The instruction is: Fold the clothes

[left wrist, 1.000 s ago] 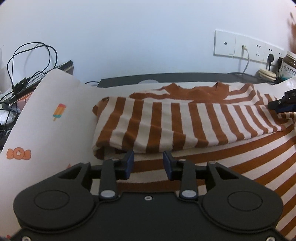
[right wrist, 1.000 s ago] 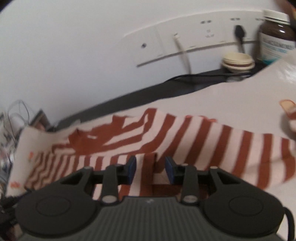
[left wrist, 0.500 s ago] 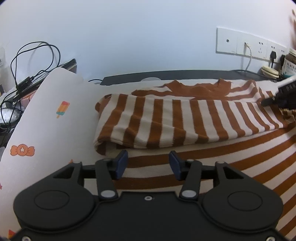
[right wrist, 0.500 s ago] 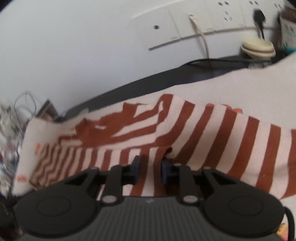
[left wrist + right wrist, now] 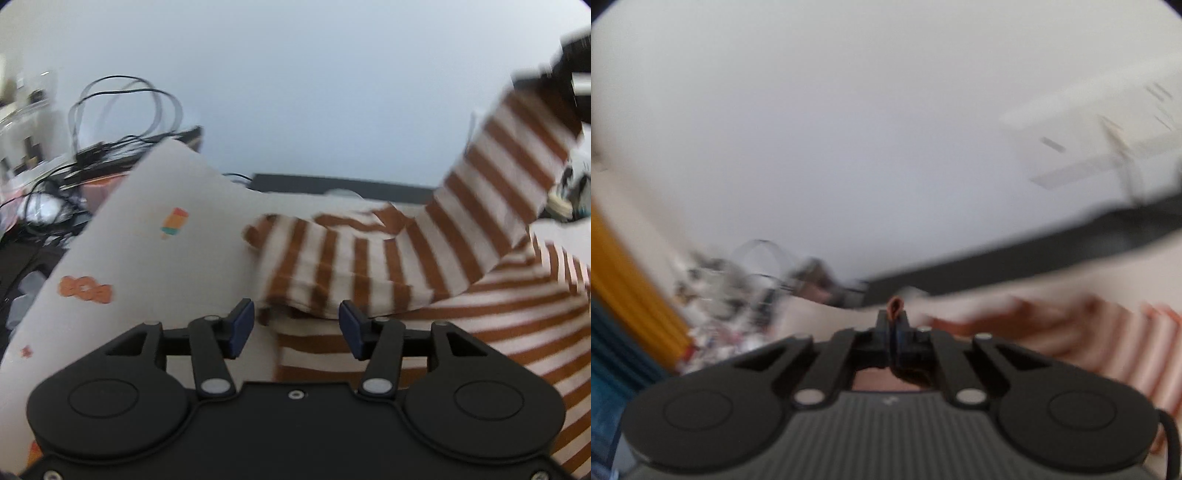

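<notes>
Right gripper [image 5: 894, 325] clamped on striped sweater's sleeve [image 5: 491, 206], stretched diagonally toward upper right; left gripper [image 5: 296, 325] apart, empty.

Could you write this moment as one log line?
task: fold clothes | right gripper: shut on striped sweater sleeve, raised | left gripper: open, holding nothing

A pale cloth [image 5: 155, 236] printed with an ice lolly [image 5: 174, 222] and sweets covers the tabletop. Black cables [image 5: 122, 107] loop at its left edge against a white wall [image 5: 295, 92]. Blurred wall sockets [image 5: 1108, 140] show at the right
</notes>
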`<move>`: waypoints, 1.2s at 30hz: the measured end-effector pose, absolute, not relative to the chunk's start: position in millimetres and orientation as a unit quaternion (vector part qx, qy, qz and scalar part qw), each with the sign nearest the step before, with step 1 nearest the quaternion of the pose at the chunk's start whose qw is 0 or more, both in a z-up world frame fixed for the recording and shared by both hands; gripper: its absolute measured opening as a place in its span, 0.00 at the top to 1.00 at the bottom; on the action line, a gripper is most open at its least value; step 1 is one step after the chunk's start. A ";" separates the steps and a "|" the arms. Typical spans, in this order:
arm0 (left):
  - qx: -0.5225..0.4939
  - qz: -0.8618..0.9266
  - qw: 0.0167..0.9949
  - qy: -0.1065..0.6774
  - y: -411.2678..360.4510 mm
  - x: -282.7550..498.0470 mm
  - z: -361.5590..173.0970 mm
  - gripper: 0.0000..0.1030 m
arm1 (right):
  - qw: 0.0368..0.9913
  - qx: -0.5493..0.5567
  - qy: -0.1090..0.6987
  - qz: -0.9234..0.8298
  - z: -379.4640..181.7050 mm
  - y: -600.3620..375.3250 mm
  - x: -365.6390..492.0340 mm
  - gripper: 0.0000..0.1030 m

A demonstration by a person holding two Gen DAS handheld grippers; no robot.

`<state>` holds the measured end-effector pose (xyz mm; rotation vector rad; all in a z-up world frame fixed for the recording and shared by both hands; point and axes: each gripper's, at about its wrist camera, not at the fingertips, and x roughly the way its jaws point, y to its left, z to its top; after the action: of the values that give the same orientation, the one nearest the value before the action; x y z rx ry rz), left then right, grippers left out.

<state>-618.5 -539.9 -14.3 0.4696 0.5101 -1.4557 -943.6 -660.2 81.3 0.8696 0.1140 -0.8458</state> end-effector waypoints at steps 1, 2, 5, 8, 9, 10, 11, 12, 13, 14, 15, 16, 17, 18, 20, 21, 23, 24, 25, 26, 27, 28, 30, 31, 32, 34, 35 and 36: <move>0.201 -0.649 0.696 0.231 -535.8 -611.1 -11.2 0.49 | 0.831 0.400 0.051 -0.383 97.1 -660.3 -927.6 0.96; 0.193 -0.646 0.700 0.233 -531.7 -603.7 -8.0 0.49 | 0.842 0.391 0.048 -0.370 113.0 -660.4 -911.5 0.96; 0.169 -0.633 0.715 0.245 -517.4 -577.6 0.2 0.49 | 0.869 0.370 0.050 -0.326 154.0 -660.7 -852.5 0.96; 0.144 -0.614 0.732 0.257 -501.5 -550.4 6.9 0.49 | 0.890 0.351 0.060 -0.284 184.8 -657.8 -787.3 0.96; 0.137 -0.608 0.737 0.263 -496.7 -542.9 8.7 0.49 | 0.897 0.344 0.064 -0.271 194.4 -656.8 -763.4 0.96; 0.128 -0.603 0.740 0.268 -491.4 -535.7 10.5 0.49 | 0.902 0.338 0.068 -0.260 202.2 -655.7 -743.0 0.96; 0.120 -0.600 0.743 0.270 -485.8 -529.2 12.4 0.49 | 0.906 0.334 0.072 -0.249 209.5 -654.3 -721.3 0.96; 0.115 -0.597 0.747 0.270 -480.3 -522.8 14.0 0.49 | 0.910 0.330 0.076 -0.239 215.3 -653.2 -701.5 0.96; 0.110 -0.594 0.751 0.269 -474.8 -516.4 15.6 0.49 | 0.914 0.327 0.080 -0.228 220.1 -651.9 -682.5 0.96; 0.107 -0.590 0.754 0.268 -469.8 -510.2 16.6 0.49 | 0.916 0.326 0.084 -0.217 223.2 -650.8 -663.6 0.96; 0.105 -0.586 0.757 0.267 -466.2 -504.8 17.8 0.49 | 0.918 0.325 0.089 -0.207 225.8 -649.9 -644.7 0.96; 0.103 -0.582 0.761 0.268 -462.2 -500.2 18.6 0.49 | 0.920 0.323 0.095 -0.201 227.0 -648.4 -628.8 0.96; 0.099 -0.576 0.765 0.269 -458.9 -494.5 18.9 0.49 | 0.921 0.319 0.102 -0.197 227.8 -646.6 -613.8 0.96; 0.096 -0.571 0.768 0.273 -455.8 -490.7 18.6 0.49 | 0.923 0.315 0.109 -0.193 228.6 -644.8 -598.8 0.96; 0.091 -0.565 0.771 0.279 -450.8 -484.9 18.3 0.49 | 0.923 0.315 0.118 -0.190 223.3 -644.0 -581.1 0.96; 0.089 -0.565 0.771 0.282 -448.9 -482.9 18.2 0.49 | 0.920 0.321 0.120 -0.190 218.3 -644.7 -574.8 0.96; 0.093 -0.569 0.769 0.276 -447.0 -483.1 18.7 0.49 | 0.912 0.337 0.126 -0.198 205.5 -648.2 -572.2 0.96; 0.097 -0.571 0.768 0.273 -447.3 -483.8 19.1 0.49 | 0.908 0.344 0.128 -0.203 199.1 -650.0 -571.4 0.96; 0.098 -0.572 0.767 0.273 -448.5 -484.7 19.2 0.49 | 0.904 0.349 0.133 -0.209 194.0 -652.2 -572.7 0.96; 0.099 -0.574 0.766 0.273 -449.8 -485.7 19.2 0.49 | 0.900 0.352 0.137 -0.217 188.6 -655.1 -577.5 0.96; 0.100 -0.576 0.764 0.274 -451.9 -486.9 18.9 0.49 | 0.896 0.355 0.141 -0.226 183.0 -658.2 -583.1 0.96; 0.102 -0.579 0.761 0.274 -455.5 -489.4 17.7 0.49 | 0.893 0.356 0.143 -0.234 178.8 -660.7 -591.1 0.96; 0.110 -0.590 0.753 0.271 -462.4 -497.3 15.6 0.48 | 0.887 0.361 0.141 -0.252 171.3 -666.6 -612.6 0.96; 0.115 -0.597 0.748 0.267 -465.9 -503.8 14.8 0.48 | 0.882 0.366 0.138 -0.262 167.6 -670.3 -626.4 0.96; 0.120 -0.603 0.743 0.265 -469.3 -510.4 14.4 0.48 | 0.878 0.369 0.136 -0.273 164.6 -673.5 -642.3 0.96; 0.130 -0.617 0.731 0.261 -477.3 -525.0 12.1 0.47 | 0.869 0.371 0.132 -0.299 159.1 -679.0 -681.9 0.96; 0.136 -0.623 0.726 0.259 -481.6 -532.5 10.5 0.47 | 0.864 0.374 0.128 -0.313 156.3 -681.5 -704.1 0.96; 0.141 -0.628 0.721 0.257 -485.6 -539.5 9.0 0.47 | 0.857 0.376 0.123 -0.330 152.8 -683.2 -728.2 0.96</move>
<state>-539.5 -485.6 9.0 0.3122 0.5678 -1.3871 -728.2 -683.2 152.8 0.7890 0.2580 -0.6923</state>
